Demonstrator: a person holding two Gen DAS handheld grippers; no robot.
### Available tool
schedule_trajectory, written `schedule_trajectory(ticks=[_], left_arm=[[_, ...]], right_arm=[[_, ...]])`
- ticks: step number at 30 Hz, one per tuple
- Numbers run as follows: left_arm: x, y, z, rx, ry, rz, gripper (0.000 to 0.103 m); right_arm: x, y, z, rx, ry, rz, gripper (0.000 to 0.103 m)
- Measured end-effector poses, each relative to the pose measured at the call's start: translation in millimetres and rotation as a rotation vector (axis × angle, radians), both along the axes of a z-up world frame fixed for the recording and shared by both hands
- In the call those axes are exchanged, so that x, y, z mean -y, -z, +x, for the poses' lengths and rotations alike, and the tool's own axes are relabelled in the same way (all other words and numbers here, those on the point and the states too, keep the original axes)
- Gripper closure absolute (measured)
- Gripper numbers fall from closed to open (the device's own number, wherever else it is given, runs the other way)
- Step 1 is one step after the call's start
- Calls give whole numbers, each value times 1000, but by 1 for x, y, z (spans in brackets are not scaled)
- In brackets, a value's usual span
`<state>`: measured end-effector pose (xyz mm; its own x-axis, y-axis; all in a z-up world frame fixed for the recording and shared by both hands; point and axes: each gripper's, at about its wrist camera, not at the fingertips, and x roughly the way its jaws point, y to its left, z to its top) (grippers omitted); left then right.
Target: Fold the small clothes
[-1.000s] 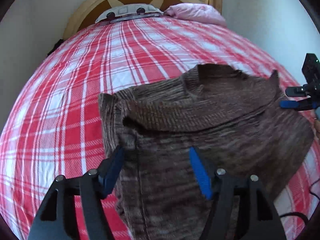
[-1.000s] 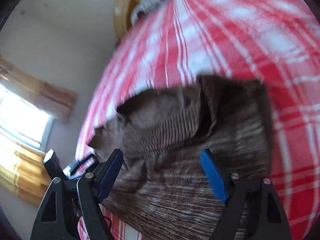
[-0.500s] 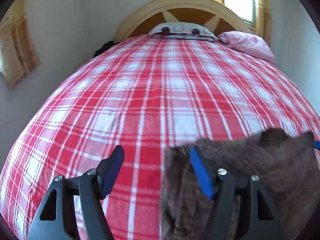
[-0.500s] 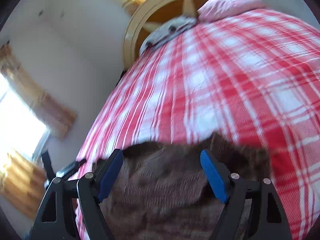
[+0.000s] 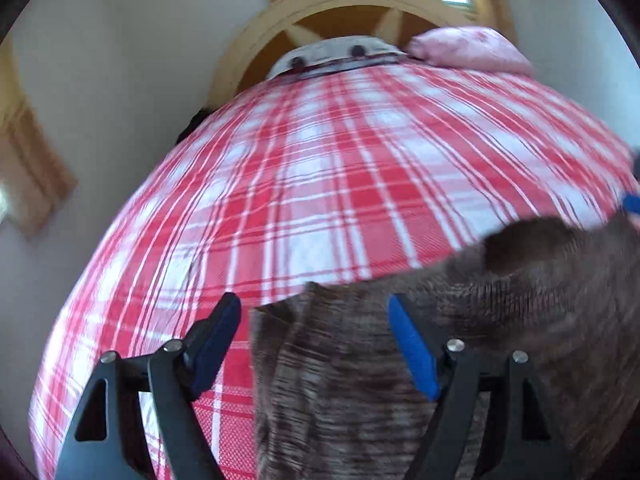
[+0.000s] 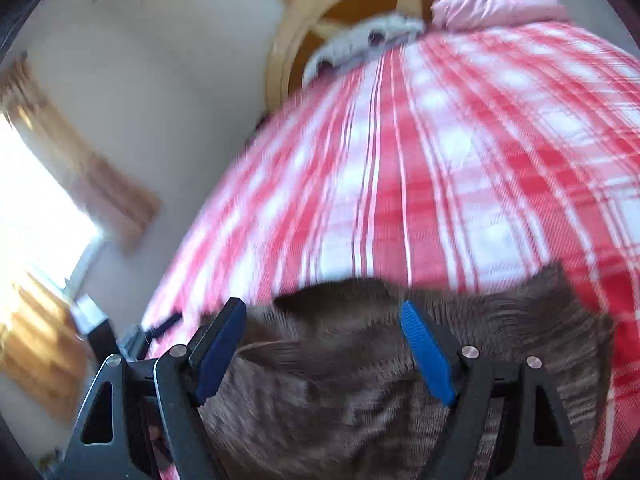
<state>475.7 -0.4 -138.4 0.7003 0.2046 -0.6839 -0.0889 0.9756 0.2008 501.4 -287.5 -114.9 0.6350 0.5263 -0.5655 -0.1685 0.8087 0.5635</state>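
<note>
**Brown sweater low under both open grippers**

Left wrist view: left gripper [image 5: 314, 340] with jaws wide apart, clamped on nothing. Brown sweater [image 5: 400, 380] spread on the checked bedcover [image 5: 320, 184], just below and ahead of the fingers, reaching far off to the right side. Left edge of the sweater between the two pads, nearer to the left one; corner just ahead of the tips. Long axis of the cloth running left to right across the gripper. Blue tip of the right gripper [image 5: 632, 203] at the far right edge of this view. Headboard [image 5: 256, 52] and pink pillow [image 5: 472, 50] far ahead.

Right wrist view: right gripper [image 6: 322, 340] also with jaws wide apart, empty. Same sweater [image 6: 360, 400] directly under and between the pads, far edge just ahead of the tips, pointed corner ahead to the right. Picture blurred, so contact not possible to judge.

Judgement: each gripper over its own end of the sweater; left one nearer to the left edge, so probably a pinch there next.
</note>
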Motion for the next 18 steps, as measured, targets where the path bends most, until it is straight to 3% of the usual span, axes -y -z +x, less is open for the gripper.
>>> schedule_trajectory(ticks=[4, 7, 10, 12, 15, 18], left_arm=[[-35, 12, -7, -36, -73, -32, 22], [-49, 26, -32, -91, -50, -84, 22], [-54, 31, -62, -106, -20, -88, 22], [-54, 34, -80, -106, -5, -91, 21], [-50, 38, -101, -99, 25, -87, 18], [-45, 40, -109, -80, 28, -63, 17]], right_arm=[[0, 5, -15, -13, -19, -88, 23], [0, 19, -37, -53, -47, -105, 23], [0, 27, -71, -69, -92, -130, 23], [-1, 30, -92, -67, -106, -205, 23], [9, 38, -125, -72, -37, -366, 23], [23, 57, -138, -121, -25, -389, 23]])
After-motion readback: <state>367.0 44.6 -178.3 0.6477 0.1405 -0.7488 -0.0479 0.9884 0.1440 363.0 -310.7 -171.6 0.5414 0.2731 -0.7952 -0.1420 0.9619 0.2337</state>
